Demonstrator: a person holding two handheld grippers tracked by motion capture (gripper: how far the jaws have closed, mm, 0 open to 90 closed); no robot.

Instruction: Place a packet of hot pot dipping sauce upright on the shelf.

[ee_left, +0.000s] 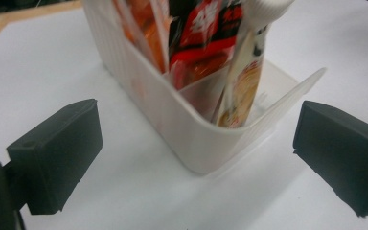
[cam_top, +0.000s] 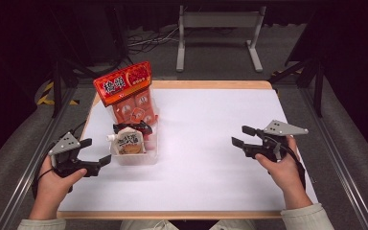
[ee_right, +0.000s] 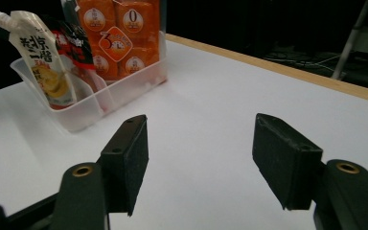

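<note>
The clear plastic bin (cam_top: 149, 152) sits at the white table's (cam_top: 211, 143) left side, its long axis running away from the person — it holds an upright white spouted sauce pouch (cam_top: 127, 142), spout up-left, and tall orange packets (cam_top: 133, 103). The left gripper (cam_top: 98, 152) is released just beside the bin's near end; the right gripper (cam_top: 239, 135) — also spread, empty — is well apart.

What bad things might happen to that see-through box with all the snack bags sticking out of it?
1. The tall red-topped pack leans out above the clear bin, so a bump might tip it over.
2. The left gripper sits open right beside the bin's corner; pushing ahead could shove the light bin across the white table.
3. The spouted pouch stands loosely and may flop out.
</note>
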